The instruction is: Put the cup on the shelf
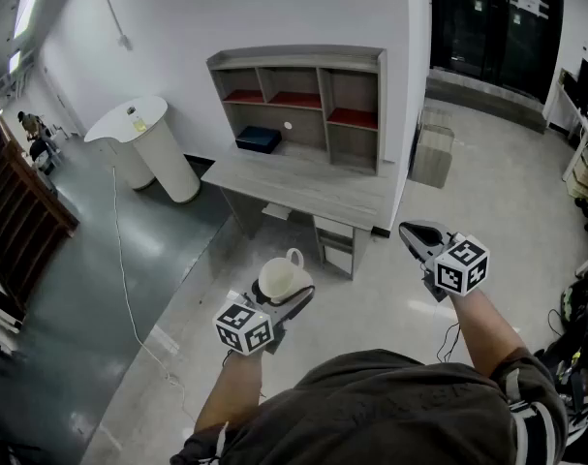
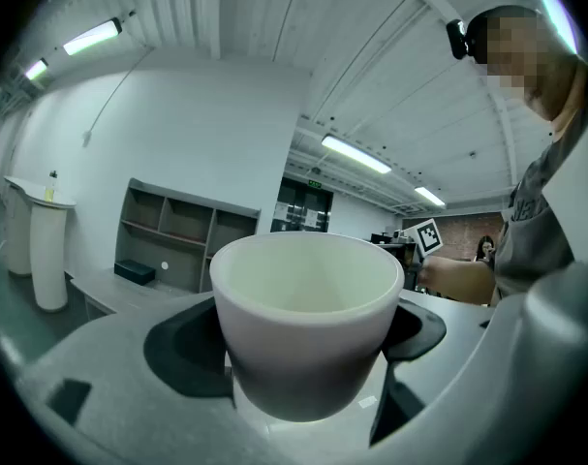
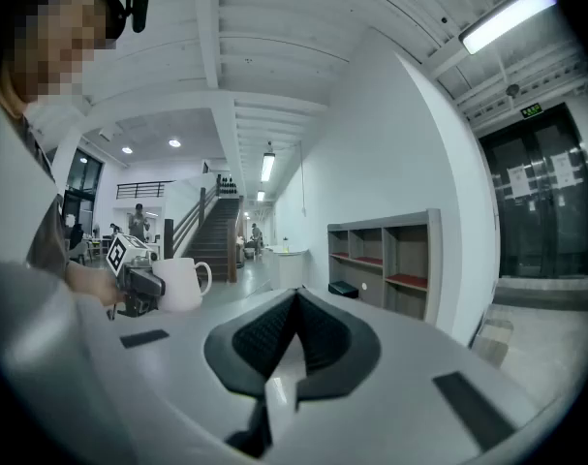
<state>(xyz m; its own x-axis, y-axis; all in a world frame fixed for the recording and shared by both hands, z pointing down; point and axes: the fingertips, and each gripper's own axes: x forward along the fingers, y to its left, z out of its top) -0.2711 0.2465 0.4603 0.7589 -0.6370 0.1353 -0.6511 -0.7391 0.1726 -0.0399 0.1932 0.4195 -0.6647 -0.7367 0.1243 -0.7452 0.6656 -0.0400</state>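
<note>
A white cup [image 1: 282, 277] with a handle sits upright between the jaws of my left gripper [image 1: 286, 296], which is shut on its body; in the left gripper view the cup [image 2: 308, 318] fills the middle, its mouth facing up. The grey shelf [image 1: 303, 100] with red-lined compartments stands on a grey desk [image 1: 308, 187] ahead, some way from both grippers. My right gripper [image 1: 417, 237] is held out at the right with its jaws closed together and nothing in them. From the right gripper view the cup [image 3: 177, 284] shows at the left and the shelf [image 3: 386, 264] at the right.
A dark blue box [image 1: 259, 139] lies in the shelf's lower left opening. A white round stand [image 1: 143, 143] is left of the desk, with a white cable [image 1: 119, 260] trailing over the floor. A white wall corner [image 1: 417, 95] and a grey bin [image 1: 432, 153] flank the desk's right side.
</note>
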